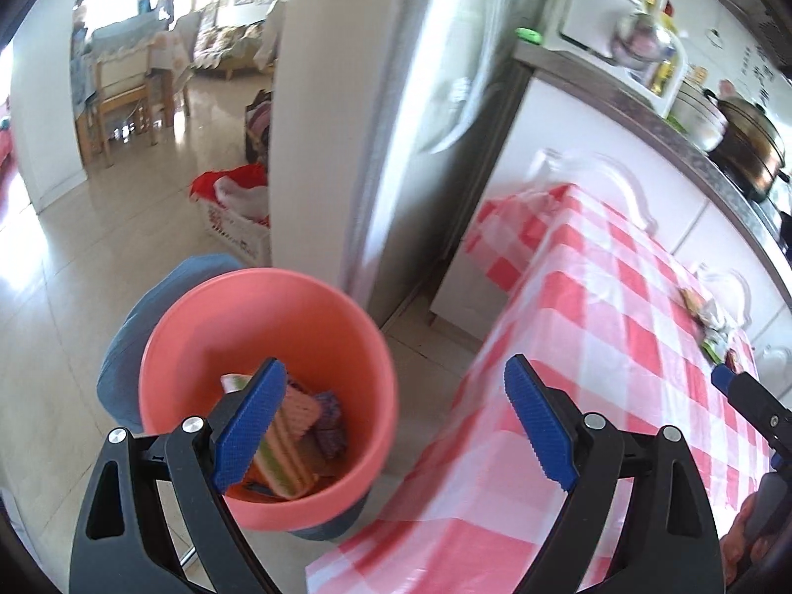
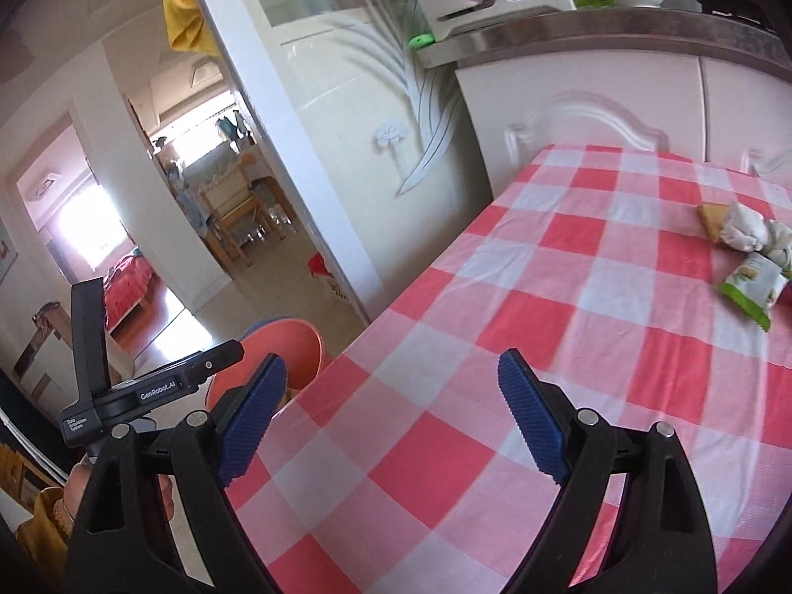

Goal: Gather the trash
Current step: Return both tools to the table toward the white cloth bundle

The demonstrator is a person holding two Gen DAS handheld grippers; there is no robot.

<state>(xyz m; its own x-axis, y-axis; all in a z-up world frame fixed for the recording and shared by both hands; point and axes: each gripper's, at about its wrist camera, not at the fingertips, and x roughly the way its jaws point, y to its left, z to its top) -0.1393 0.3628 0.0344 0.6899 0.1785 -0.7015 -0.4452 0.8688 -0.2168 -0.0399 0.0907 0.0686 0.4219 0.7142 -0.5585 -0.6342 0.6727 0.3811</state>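
Nearest, at the bottom of the left wrist view, the left claw (image 1: 396,425) stands spread wide with nothing between its blue pads. Its left finger lies in front of a pink bin (image 1: 267,396) in the lower middle of the frame. The bin stands on the floor (image 1: 99,257) just beside the edge of the worktop (image 1: 618,297), which wears a red-and-white checked cloth. Inside the bin lie several wrappers (image 1: 297,440), among them a pink-and-green striped one and a purple one.

In the right wrist view the right claw (image 2: 393,420) fills the lower frame, likewise spread and empty, poised over the checked cloth. At the lower left of that view the other gripper's black body shows, held by a hand (image 2: 74,490) in a mustard sleeve.

Farther along the worktop, at the right edge of the right wrist view, the remaining trash sits together: a green-and-white snack packet (image 2: 747,289), crumpled white paper (image 2: 747,232) just behind it, and a tan piece (image 2: 713,220) touching the paper.

Beyond stand white cupboard doors (image 2: 584,119).
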